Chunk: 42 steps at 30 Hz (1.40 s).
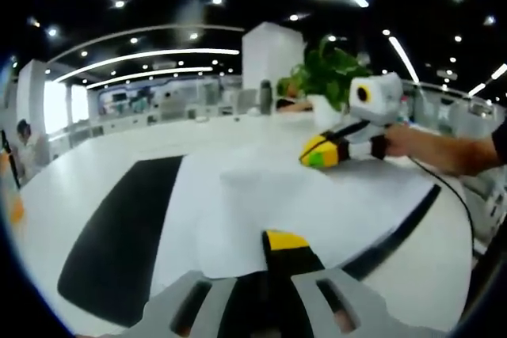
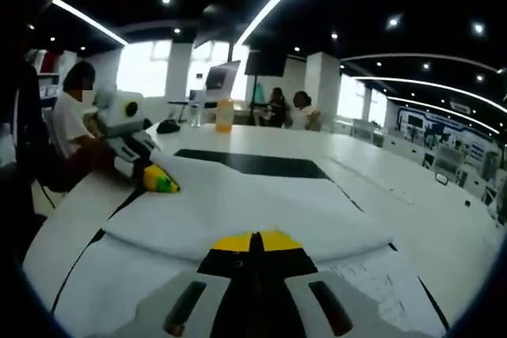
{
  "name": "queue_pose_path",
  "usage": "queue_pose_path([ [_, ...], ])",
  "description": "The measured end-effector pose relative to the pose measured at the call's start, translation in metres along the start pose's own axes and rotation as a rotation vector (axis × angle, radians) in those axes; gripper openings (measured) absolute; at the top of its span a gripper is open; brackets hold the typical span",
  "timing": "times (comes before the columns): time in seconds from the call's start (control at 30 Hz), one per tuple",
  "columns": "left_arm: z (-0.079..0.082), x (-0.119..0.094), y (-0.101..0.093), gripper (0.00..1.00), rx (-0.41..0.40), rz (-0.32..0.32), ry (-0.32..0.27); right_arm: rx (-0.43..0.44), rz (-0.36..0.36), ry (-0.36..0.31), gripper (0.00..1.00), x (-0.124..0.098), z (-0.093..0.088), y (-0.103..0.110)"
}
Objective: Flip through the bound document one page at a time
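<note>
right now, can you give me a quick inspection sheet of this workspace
surface: white table with a black mat under the papers
job's things: bound document lying open, one white page bowed upward in the right gripper view
clutter: orange bottle; potted plant
grippers: left gripper yellow-tipped fingers together at the document's near edge; right gripper fingers closed at the lifted page's edge
cables: black cable trailing off the right gripper
surroundings: open office, ceiling strip lights, seated people
</note>
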State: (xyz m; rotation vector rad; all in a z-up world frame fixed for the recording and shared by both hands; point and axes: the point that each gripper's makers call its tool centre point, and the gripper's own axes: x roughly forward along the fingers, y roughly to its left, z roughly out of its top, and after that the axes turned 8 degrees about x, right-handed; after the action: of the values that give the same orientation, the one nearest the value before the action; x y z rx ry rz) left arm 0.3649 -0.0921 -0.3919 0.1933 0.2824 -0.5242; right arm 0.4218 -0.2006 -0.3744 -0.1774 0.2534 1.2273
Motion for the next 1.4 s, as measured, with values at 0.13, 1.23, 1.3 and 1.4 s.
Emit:
queue_pose_path([
  [0.13, -0.001, 0.0, 0.0, 0.03, 0.0, 0.004, 0.002, 0.0, -0.001, 0.012, 0.04, 0.002, -0.004, 0.0],
  [1.23, 0.047, -0.022, 0.044, 0.3, 0.095, 0.111, -0.104, 0.017, -0.01, 0.042, 0.04, 0.012, -0.005, 0.001],
  [1.3, 0.052, -0.008, 0.037, 0.3, 0.107, 0.073, -0.096, 0.025, -0.01, 0.039, 0.04, 0.011, -0.005, 0.0],
  [1.4, 0.057, 0.011, 0.027, 0.3, 0.114, 0.019, -0.091, 0.03, -0.012, 0.035, 0.04, 0.011, -0.005, 0.0],
])
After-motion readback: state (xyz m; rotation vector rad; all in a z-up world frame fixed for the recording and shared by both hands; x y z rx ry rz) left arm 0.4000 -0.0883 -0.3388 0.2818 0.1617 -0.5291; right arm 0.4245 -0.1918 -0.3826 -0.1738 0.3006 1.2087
